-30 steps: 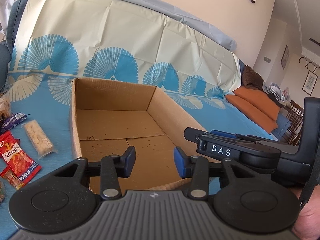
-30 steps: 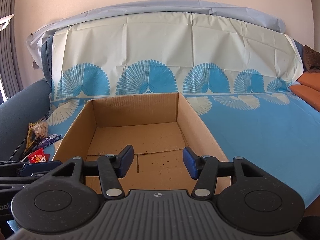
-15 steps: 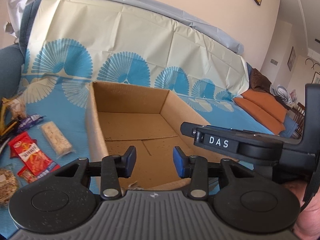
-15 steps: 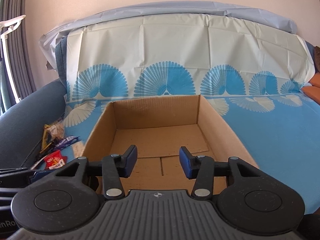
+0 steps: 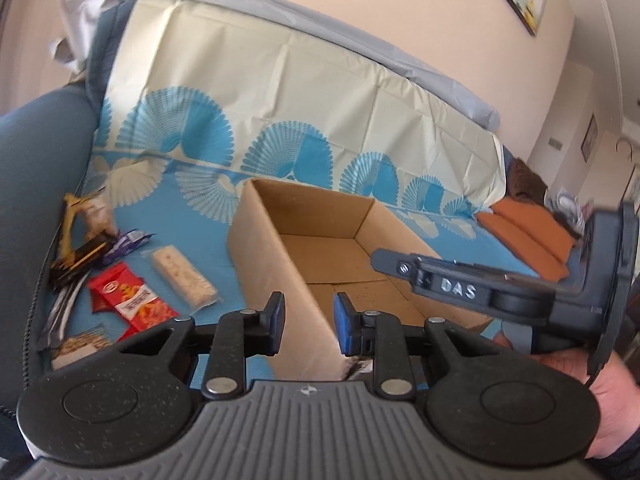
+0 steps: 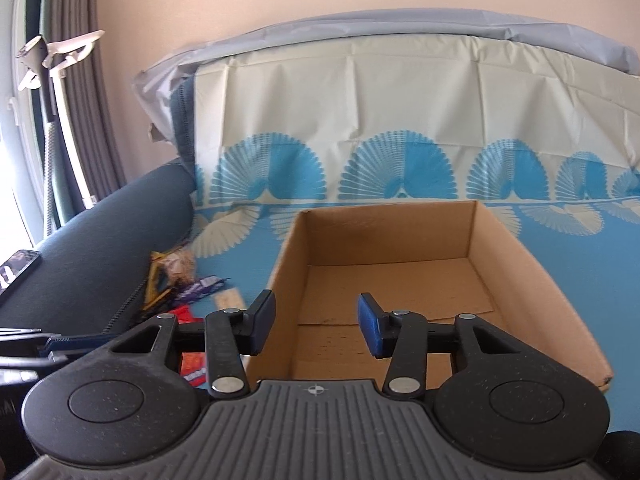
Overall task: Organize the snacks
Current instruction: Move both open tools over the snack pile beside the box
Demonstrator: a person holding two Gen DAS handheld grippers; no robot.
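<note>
My left gripper (image 5: 309,322) hangs over the near left wall of the cardboard box (image 5: 276,276), and its jaws have just been closing; a narrow gap stands between the blue pads and nothing is in it. My right gripper (image 6: 316,326) is aimed into the same box (image 6: 532,280), jaws parted a little wider and also empty, after narrowing a moment ago. From the left camera I can see my right tool (image 5: 472,288) reaching across over the box's right side, my hand (image 5: 600,396) behind it.

The box sits open on the blue fan-print cover (image 5: 192,216), nothing inside but its flaps. The snacks lie in a loose heap to its left, beside the dark sofa arm (image 5: 36,160): a red packet (image 5: 130,296), a pale bar in clear wrap (image 5: 182,276) just beside it, a purple wrapper (image 5: 128,242) behind, a yellow-and-black pack (image 5: 76,256) at the edge, and something grainy, maybe a seed bar (image 5: 82,346), nearest me; that one is blurred. All lie outside the box, none touching my pads.
</note>
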